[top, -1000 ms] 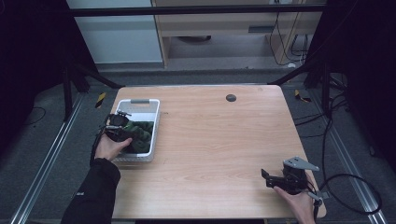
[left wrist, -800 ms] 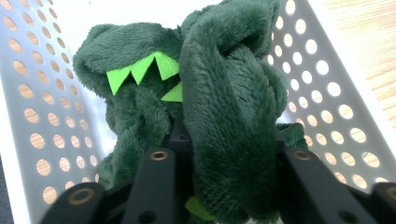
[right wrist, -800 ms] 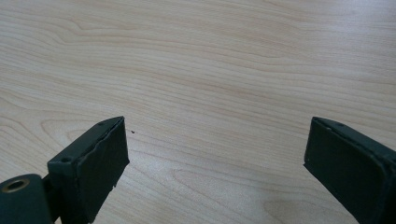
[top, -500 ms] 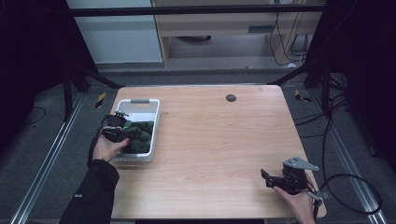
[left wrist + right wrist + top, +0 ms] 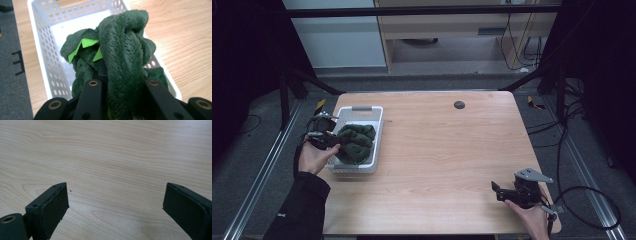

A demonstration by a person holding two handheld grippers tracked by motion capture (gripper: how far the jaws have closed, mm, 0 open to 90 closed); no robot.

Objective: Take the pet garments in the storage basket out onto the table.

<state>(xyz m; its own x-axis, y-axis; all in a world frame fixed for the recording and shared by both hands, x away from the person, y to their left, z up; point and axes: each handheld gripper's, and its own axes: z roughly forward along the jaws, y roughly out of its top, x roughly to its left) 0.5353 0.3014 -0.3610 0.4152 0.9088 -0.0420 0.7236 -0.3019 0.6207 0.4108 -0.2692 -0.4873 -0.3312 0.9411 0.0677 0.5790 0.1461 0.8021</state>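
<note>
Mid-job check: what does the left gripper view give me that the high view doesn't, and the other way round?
Left gripper view alone: bright green pieces on the dark green plush toy, the holes in the wall of the white basket, and plush squeezed between the two black jaws.

High view alone: the whole wooden table, the right gripper open near its front right corner, and a small dark disc toward the far edge.

Both: the left gripper shut on the toy over the basket.
</note>
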